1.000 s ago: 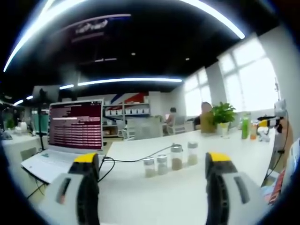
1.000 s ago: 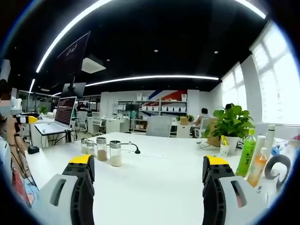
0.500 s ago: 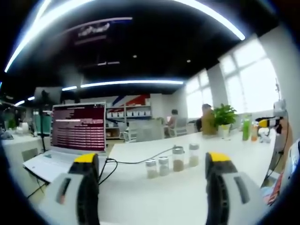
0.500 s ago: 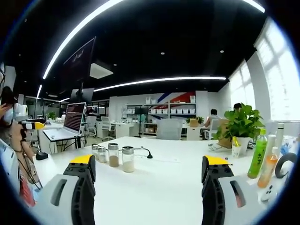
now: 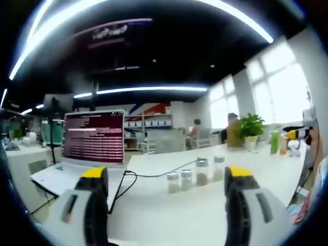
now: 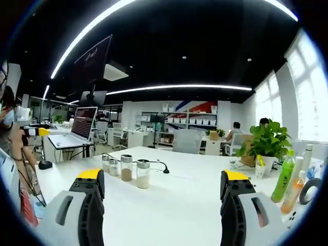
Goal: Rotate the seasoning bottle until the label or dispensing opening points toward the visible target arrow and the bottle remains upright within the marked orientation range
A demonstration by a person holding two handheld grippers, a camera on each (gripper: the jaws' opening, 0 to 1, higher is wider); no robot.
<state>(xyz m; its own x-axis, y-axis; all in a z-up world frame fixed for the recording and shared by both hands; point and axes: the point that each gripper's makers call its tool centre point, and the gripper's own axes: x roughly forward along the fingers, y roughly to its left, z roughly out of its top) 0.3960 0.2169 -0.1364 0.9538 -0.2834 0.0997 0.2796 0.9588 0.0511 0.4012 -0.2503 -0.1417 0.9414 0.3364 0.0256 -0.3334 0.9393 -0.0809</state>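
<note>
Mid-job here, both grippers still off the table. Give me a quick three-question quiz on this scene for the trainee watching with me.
1. True or false: the left gripper is shut on a seasoning bottle.
2. In the right gripper view, how many seasoning bottles stand in the row on the white table?
3. In the right gripper view, what stands beside the potted plant? A) the open laptop B) a green drink bottle C) a black cable

Key: 1. False; its jaws stand open with nothing between them, as do those of the right gripper. 2. Four. 3. B, the green drink bottle; the open laptop sits on another desk.
</note>
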